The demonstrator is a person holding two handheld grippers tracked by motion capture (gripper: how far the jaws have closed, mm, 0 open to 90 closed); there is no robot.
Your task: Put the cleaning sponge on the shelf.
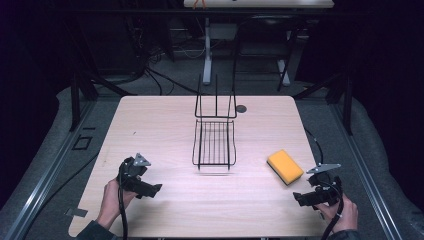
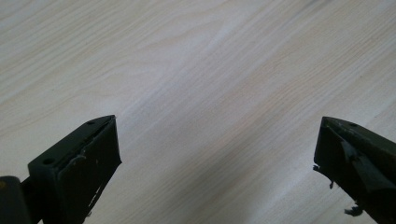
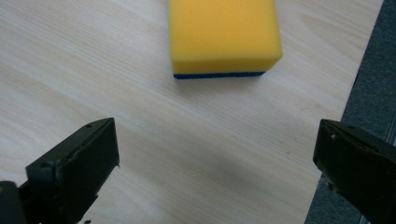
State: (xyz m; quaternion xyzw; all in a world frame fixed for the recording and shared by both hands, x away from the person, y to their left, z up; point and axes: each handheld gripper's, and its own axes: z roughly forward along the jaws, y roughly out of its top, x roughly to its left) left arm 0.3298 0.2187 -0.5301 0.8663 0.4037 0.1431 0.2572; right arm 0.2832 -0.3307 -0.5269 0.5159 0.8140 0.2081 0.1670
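A pale wooden table [image 1: 165, 125] is seen from the high view, with a gripper held in each of the person's hands near its close edge. The left gripper [image 1: 156, 189] is held low over the table's near left part in the left hand [image 1: 114, 197]; in the left gripper view its jaws are set wide apart, with nothing between them and bare wood grain [image 2: 201, 84] beneath. The right gripper [image 1: 299, 199] is held in the right hand [image 1: 344, 214] at the near right corner; in the right gripper view its jaws are likewise spread wide and empty. A yellow sponge [image 1: 285, 166] with a thin dark blue underside is shown lying flat on the table just ahead of the right gripper's jaws, apart from them and slightly toward the left jaw [image 3: 224, 35]. The table's edge and the grey floor [image 3: 369, 70] are seen beside the right jaw. A black wire rack [image 1: 215, 132], its back standing upright and its base resting flat, is placed at the table's middle, well ahead of both grippers and between them. A small dark round spot [image 1: 241, 108] is seen on the table just beyond the rack.
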